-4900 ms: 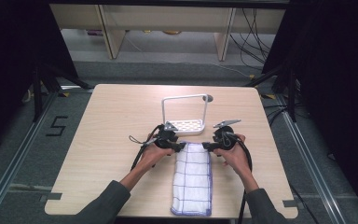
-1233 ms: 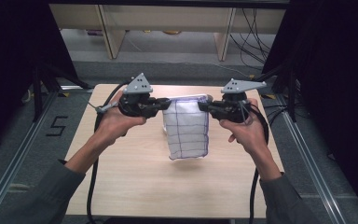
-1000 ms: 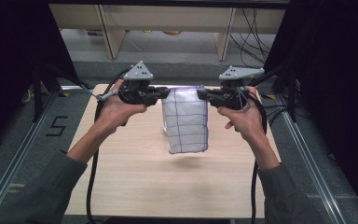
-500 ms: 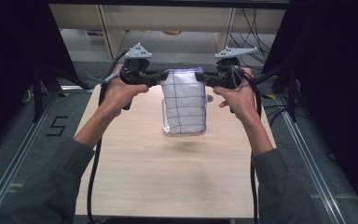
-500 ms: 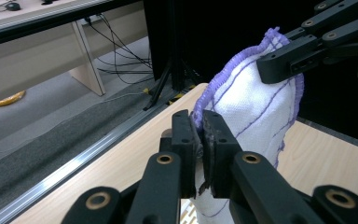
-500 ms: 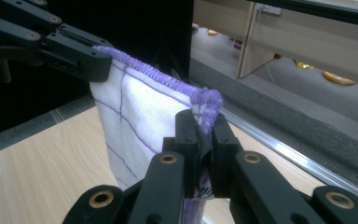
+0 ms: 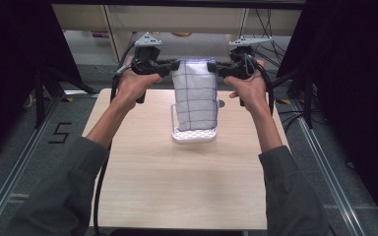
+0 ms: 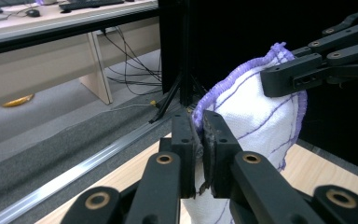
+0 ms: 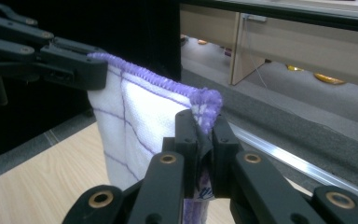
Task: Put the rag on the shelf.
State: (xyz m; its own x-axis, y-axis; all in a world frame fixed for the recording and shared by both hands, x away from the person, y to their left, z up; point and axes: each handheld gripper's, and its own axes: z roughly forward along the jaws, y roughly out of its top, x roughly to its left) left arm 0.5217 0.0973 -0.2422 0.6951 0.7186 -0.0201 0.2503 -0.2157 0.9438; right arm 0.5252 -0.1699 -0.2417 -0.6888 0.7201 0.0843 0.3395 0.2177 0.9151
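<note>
A white towel (image 7: 195,93) with purple grid lines and a purple hem hangs in the air by its two top corners, above the far half of the table. My left gripper (image 7: 173,68) is shut on its left top corner and my right gripper (image 7: 212,68) is shut on its right top corner. In the left gripper view the pads (image 8: 199,140) pinch the towel's hem (image 8: 242,112), with the other gripper's jaw at upper right. In the right gripper view the towel (image 9: 140,121) is clamped at its corner. The towel's lower edge hangs in front of a small white rack (image 7: 194,133).
The white rack has a perforated base and a thin wire frame (image 7: 172,115) and stands on the light wooden table (image 7: 177,182). Black cables trail from both grippers. Beyond the table's far edge are a metal rail, grey floor and pale furniture.
Both grippers have lifted the towel off the table, raised it and carried it away from the person. It now hangs full length over the rack, which it hid a second ago.
</note>
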